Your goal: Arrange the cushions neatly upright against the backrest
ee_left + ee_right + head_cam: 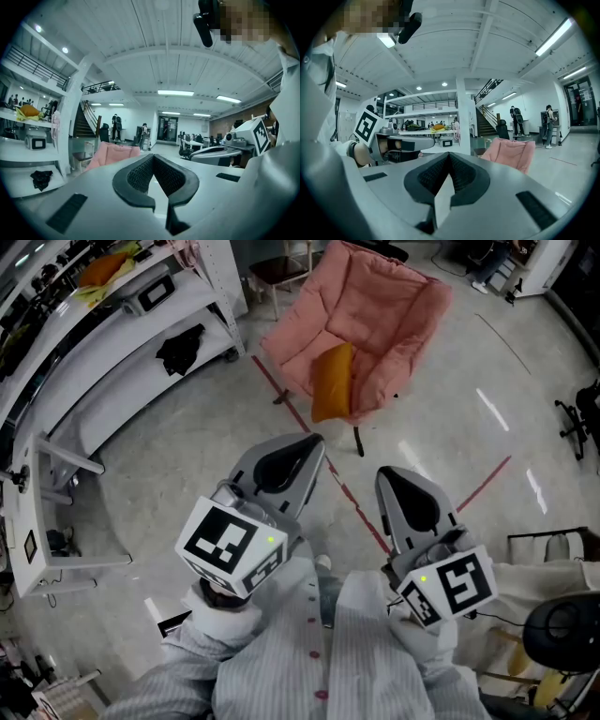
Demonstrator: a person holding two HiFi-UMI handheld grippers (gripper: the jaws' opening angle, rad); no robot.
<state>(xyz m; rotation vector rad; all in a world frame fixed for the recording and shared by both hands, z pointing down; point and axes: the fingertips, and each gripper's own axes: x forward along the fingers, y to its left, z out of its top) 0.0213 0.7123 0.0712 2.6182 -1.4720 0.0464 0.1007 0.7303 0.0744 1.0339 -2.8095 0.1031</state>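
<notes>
Pale glossy floor spreads around a pink padded chair, the one piece of furniture in the open hall. White shelving runs along the wall well to the left of the chair, with a black cloth lying on one shelf. A person in a striped shirt stands well short of the chair, facing it, a gripper in each gloved hand.

The left gripper points roughly level toward the chair, its fingers clenched together with nothing between them. The right gripper, just beside it and also well apart from the chair, tips slightly downward; its fingers are likewise pressed together and empty. Each gripper view shows the chair in the distance beyond the closed tips.

An orange cushion stands on edge at the near side of the chair's seat, apart from the backrest. A red tape line crosses the floor from beside the chair's legs toward the person, passing between the two grippers.
</notes>
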